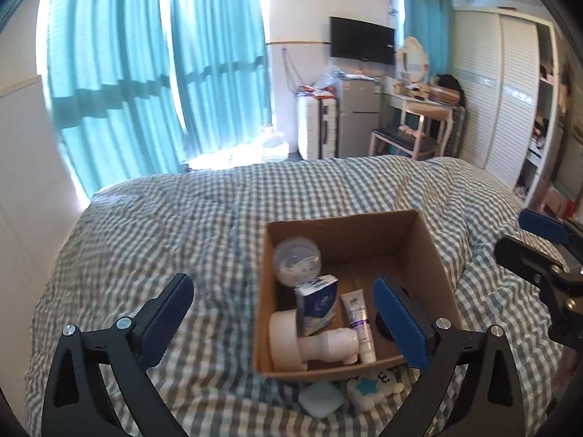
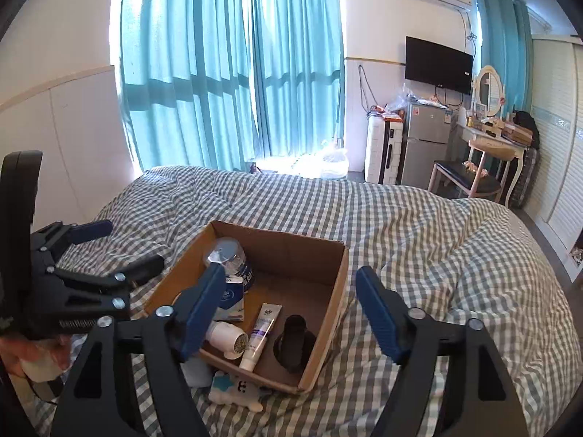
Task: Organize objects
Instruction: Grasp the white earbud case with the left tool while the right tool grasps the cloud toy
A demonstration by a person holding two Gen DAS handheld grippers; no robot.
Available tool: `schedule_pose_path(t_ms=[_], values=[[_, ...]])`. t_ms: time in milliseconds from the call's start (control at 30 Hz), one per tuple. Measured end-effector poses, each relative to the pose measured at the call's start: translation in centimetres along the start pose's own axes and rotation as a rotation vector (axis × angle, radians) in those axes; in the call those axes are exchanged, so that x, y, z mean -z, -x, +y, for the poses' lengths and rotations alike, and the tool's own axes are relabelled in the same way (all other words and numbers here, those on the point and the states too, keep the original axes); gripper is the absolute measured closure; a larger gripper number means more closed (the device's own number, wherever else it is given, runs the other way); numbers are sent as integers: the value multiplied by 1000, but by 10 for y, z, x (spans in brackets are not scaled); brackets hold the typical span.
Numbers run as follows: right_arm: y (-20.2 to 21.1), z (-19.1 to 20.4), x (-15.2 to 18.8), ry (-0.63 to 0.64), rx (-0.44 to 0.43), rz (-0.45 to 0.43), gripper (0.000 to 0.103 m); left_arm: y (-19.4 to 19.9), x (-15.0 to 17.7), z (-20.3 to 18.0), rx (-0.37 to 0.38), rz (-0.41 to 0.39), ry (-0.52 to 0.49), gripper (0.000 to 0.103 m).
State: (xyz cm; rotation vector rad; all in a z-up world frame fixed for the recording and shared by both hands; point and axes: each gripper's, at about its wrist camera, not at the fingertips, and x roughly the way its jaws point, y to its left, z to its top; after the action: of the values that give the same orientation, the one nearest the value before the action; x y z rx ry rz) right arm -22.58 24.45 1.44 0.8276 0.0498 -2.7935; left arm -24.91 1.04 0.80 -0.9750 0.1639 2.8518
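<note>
An open cardboard box (image 1: 357, 233) sits on the checked bed cover. Inside lie a clear round jar (image 1: 297, 260), a blue-and-white carton (image 1: 316, 307), a white tube (image 1: 359, 324) and a white bottle (image 1: 313, 344). The right wrist view also shows a black object (image 2: 293, 342) on the floor of the box (image 2: 291, 251). My left gripper (image 1: 282, 287) hangs open above the box's near left part, nothing between its pads. My right gripper (image 2: 291, 275) is open over the box, also holding nothing.
A teal square case (image 1: 320, 398) and a white star-marked toy (image 1: 373, 388) lie on the cover just in front of the box. A hand (image 2: 22, 353) holds the left gripper's handle. Beyond the bed stand curtains, a fridge, a dressing table with a chair, and a wardrobe.
</note>
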Motion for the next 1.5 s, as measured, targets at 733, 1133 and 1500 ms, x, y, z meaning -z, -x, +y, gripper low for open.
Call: schedule_pose_path(t_ms=[733,1133,1500], values=[[-81,43,149,-38,-43,334,15,-45,138,14,-99,229,168,0],[-121,57,161,-33,-60,391,28,-50,150,17,-129,247,175,0],[-104,57,171,-11,-54,395,41,-56,152,11,-163,258,146,0]])
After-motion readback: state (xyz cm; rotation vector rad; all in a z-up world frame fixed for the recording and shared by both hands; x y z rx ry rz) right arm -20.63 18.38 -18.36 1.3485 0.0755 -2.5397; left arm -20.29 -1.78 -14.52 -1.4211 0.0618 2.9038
